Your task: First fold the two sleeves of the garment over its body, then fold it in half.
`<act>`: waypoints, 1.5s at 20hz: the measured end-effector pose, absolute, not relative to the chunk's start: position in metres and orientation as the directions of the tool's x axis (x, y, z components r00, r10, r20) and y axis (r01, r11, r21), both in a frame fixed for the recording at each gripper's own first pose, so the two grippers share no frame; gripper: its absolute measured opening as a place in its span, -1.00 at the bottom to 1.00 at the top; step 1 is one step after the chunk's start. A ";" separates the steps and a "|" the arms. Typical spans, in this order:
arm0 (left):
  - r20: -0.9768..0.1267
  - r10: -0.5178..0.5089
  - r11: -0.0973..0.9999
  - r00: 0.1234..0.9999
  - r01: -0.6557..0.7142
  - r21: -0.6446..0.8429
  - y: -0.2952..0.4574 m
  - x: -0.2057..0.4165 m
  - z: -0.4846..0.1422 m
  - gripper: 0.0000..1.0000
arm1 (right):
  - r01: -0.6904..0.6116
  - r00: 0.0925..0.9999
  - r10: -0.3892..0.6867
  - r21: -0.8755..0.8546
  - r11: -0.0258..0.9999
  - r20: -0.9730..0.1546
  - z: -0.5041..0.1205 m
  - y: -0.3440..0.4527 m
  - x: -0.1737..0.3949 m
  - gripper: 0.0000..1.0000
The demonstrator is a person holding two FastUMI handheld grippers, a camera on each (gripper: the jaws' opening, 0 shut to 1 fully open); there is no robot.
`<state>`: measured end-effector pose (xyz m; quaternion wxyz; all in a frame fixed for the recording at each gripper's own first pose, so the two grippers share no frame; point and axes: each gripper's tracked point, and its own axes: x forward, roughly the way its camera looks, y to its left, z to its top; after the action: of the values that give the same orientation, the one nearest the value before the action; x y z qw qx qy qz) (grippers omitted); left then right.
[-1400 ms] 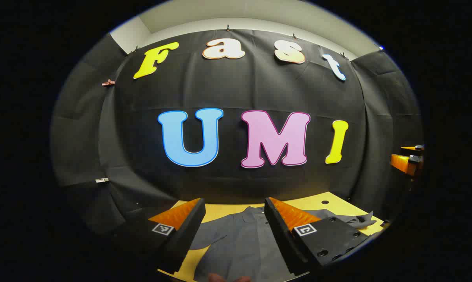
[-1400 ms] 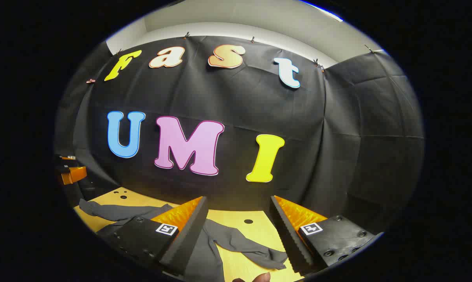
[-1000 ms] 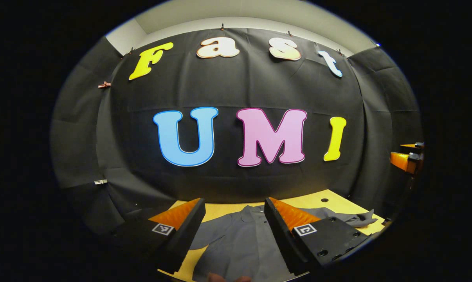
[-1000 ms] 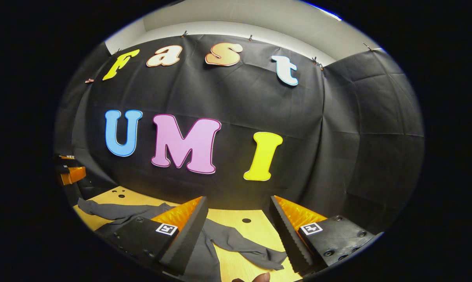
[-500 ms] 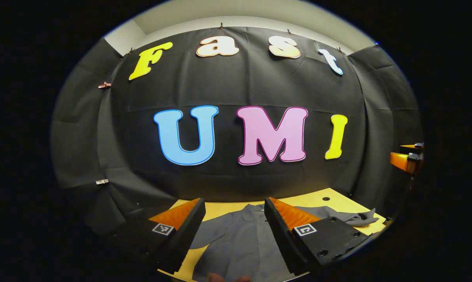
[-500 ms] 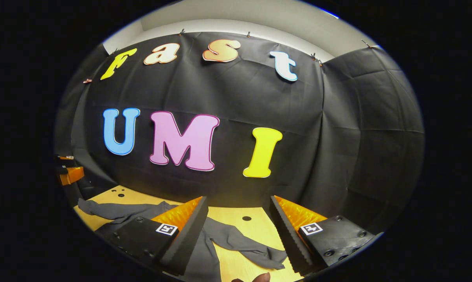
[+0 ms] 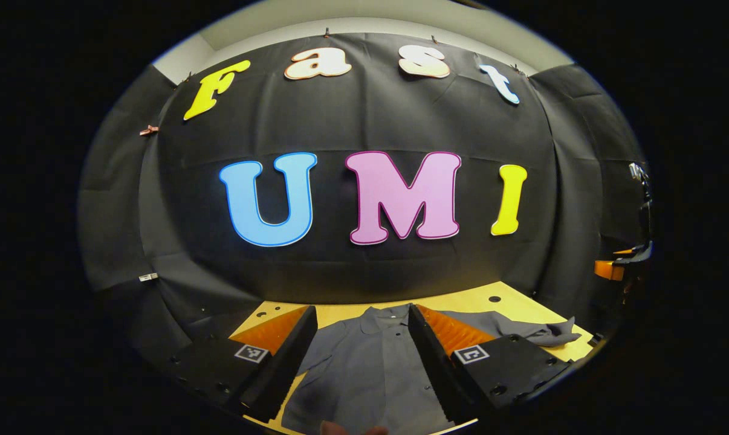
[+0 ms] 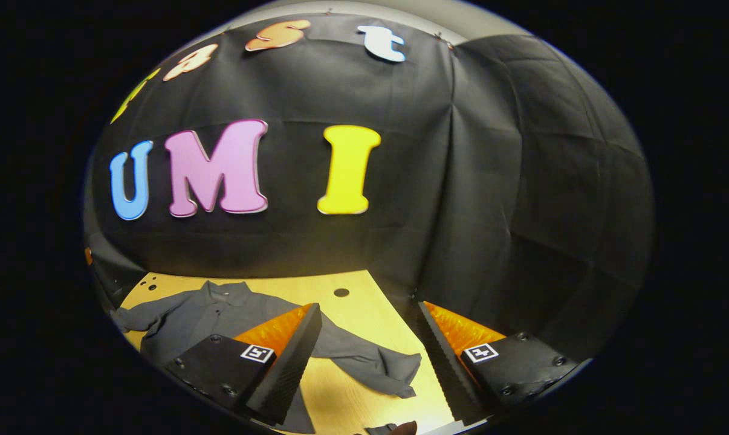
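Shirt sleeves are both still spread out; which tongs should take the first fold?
Probably right. The right tongs are open, with the outstretched sleeve lying between the fingers. The left tongs frame the shirt body instead.

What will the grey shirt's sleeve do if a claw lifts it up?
The sleeve will probably droop and bend, since it already lies wrinkled on the table. It looks thin, so likely light. The rest of the shirt may drag along.
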<state>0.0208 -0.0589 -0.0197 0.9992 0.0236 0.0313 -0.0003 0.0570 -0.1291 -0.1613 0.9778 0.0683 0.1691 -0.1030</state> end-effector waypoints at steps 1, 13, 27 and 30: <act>-0.065 0.004 0.999 0.998 -0.001 0.047 -0.066 0.023 -0.021 0.90 | 0.243 0.907 -0.187 0.106 0.964 -0.378 -0.181 -0.137 0.061 0.95; -0.196 0.065 0.998 0.978 -0.063 0.016 -0.109 0.046 -0.064 0.89 | 0.372 0.700 -0.176 0.143 0.917 -0.693 -0.404 -0.177 0.095 0.95; -0.219 0.150 0.988 0.964 -0.142 0.052 -0.110 0.067 -0.067 0.89 | 0.277 0.646 -0.079 0.136 0.951 -0.759 -0.463 -0.173 0.120 0.03; -0.200 0.155 0.987 0.968 -0.143 0.073 -0.106 0.065 -0.062 0.89 | 0.293 0.674 -0.035 0.223 0.930 -0.738 -0.449 -0.169 0.134 -0.87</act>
<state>0.0653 -0.1064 -0.0621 0.9914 0.0292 0.1030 0.0749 0.1337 -0.1691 -0.4488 0.9000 0.1636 0.3936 -0.0911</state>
